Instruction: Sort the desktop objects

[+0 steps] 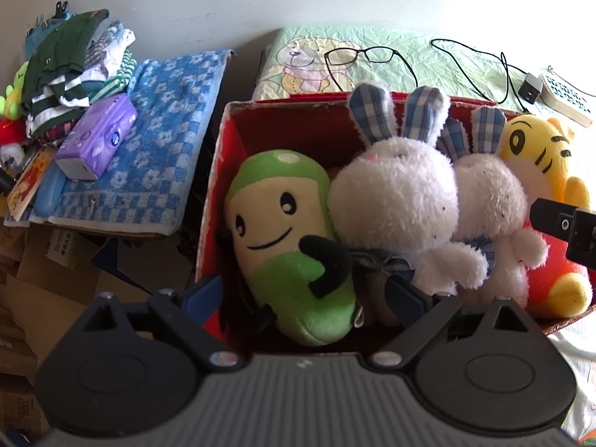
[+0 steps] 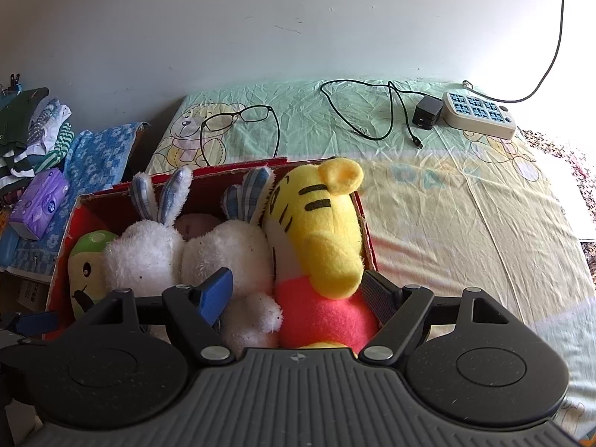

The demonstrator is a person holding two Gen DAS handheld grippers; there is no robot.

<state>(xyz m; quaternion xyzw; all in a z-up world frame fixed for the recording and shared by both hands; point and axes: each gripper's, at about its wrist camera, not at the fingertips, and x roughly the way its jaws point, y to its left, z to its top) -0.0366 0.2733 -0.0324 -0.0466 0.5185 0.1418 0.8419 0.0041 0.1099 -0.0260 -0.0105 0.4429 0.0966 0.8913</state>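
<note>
A red cardboard box [image 1: 275, 115] [image 2: 93, 201] holds a green plush [image 1: 283, 231] [image 2: 87, 272], two white rabbits [image 1: 395, 193] [image 1: 491, 201] [image 2: 145, 253] and a yellow tiger plush [image 1: 536, 149] [image 2: 320, 231]. My left gripper [image 1: 303, 292] is open, its fingers on either side of the green plush's lower end. My right gripper [image 2: 300, 294] is open around the tiger's pink body. Black glasses [image 1: 357, 56] [image 2: 238, 119], a charger with cable [image 2: 424, 115] and a power strip [image 2: 480, 113] lie on the green sheet beyond the box.
Left of the box lie a blue floral towel [image 1: 164, 126], a purple tissue pack [image 1: 97, 138] [image 2: 39, 201] and a pile of folded clothes [image 1: 74, 67]. Cardboard boxes [image 1: 44, 279] sit lower left. A white wall stands behind.
</note>
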